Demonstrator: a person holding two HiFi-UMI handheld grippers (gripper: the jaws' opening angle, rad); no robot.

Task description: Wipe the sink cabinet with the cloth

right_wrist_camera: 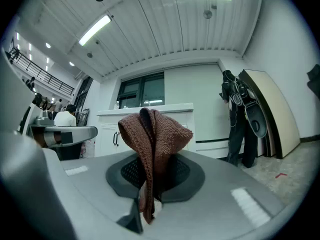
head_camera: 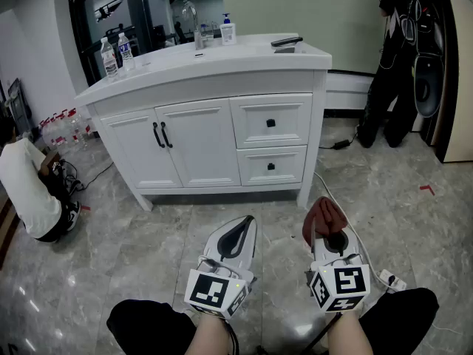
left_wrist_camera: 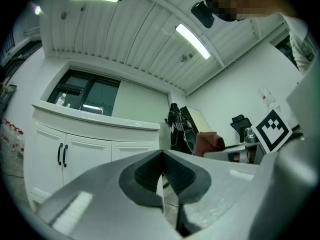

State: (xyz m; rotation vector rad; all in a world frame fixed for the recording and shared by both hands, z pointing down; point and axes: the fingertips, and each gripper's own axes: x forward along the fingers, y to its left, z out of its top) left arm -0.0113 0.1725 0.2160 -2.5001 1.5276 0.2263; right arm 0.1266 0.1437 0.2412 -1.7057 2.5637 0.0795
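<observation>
The white sink cabinet [head_camera: 214, 128] stands ahead of me on the marble floor, with two doors at left and two drawers at right. It also shows in the left gripper view as the cabinet [left_wrist_camera: 85, 144] and far off in the right gripper view as the cabinet [right_wrist_camera: 150, 121]. My right gripper [head_camera: 325, 224] is shut on a reddish-brown cloth [head_camera: 324, 217], which sticks up bunched from between the jaws as the cloth [right_wrist_camera: 152, 139]. My left gripper [head_camera: 238, 231] is shut with nothing in it. Both grippers hang low, well short of the cabinet.
On the countertop [head_camera: 148, 69] stand two water bottles [head_camera: 117, 54], a faucet [head_camera: 194, 22], a soap bottle [head_camera: 228, 29] and a dark flat object [head_camera: 286, 41]. A person crouches at left [head_camera: 29, 187]; another stands at back right [head_camera: 399, 58]. A cable and power strip [head_camera: 388, 277] lie on the floor.
</observation>
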